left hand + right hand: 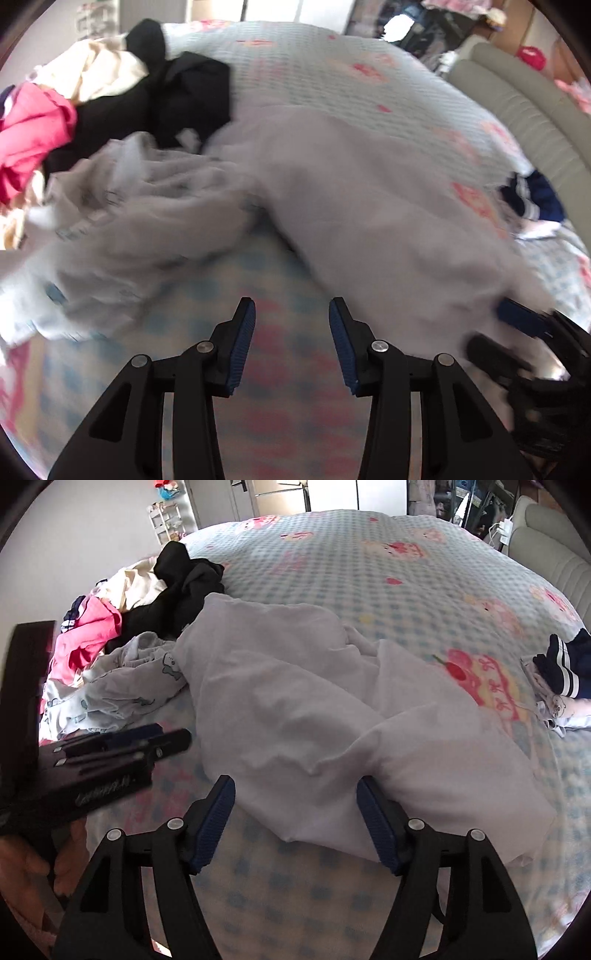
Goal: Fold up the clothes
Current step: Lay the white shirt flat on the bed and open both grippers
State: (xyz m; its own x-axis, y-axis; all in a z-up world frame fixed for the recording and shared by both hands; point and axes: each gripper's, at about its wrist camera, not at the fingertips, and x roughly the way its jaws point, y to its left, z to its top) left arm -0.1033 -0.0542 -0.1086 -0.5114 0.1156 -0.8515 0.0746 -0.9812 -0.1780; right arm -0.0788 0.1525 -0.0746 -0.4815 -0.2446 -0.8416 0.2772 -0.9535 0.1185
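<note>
The bed [369,554] fills both views, covered with a blue checked sheet with pink cartoon prints. On it, from the centre toward 3 o'clock in the right wrist view, lies the pale cloth [295,709], a large light garment or sheet, crumpled in soft folds. At 10 o'clock is a pile of clothes [147,602], black, pink and cream, with a printed grey piece just below it. At 3 o'clock, near the bed edge, sits a small navy piece with white stripes [565,668].

The pale cloth looks thin, light and very soft, so I judge it will sag and slip, not hold a shape. It is not fragile. The best place to hold seems a hem or corner, so that it can be spread flat before folding.

The right gripper [295,821] has its fingers wide apart, and the near edge of the pale cloth lies between them; the fingertip at 4 o'clock touches or sits under the fabric, but nothing is pinched. The left gripper [291,343] has its fingers about half open with only bare sheet between them; the pale cloth [369,206] lies just beyond, from 12 to 2 o'clock.
</note>
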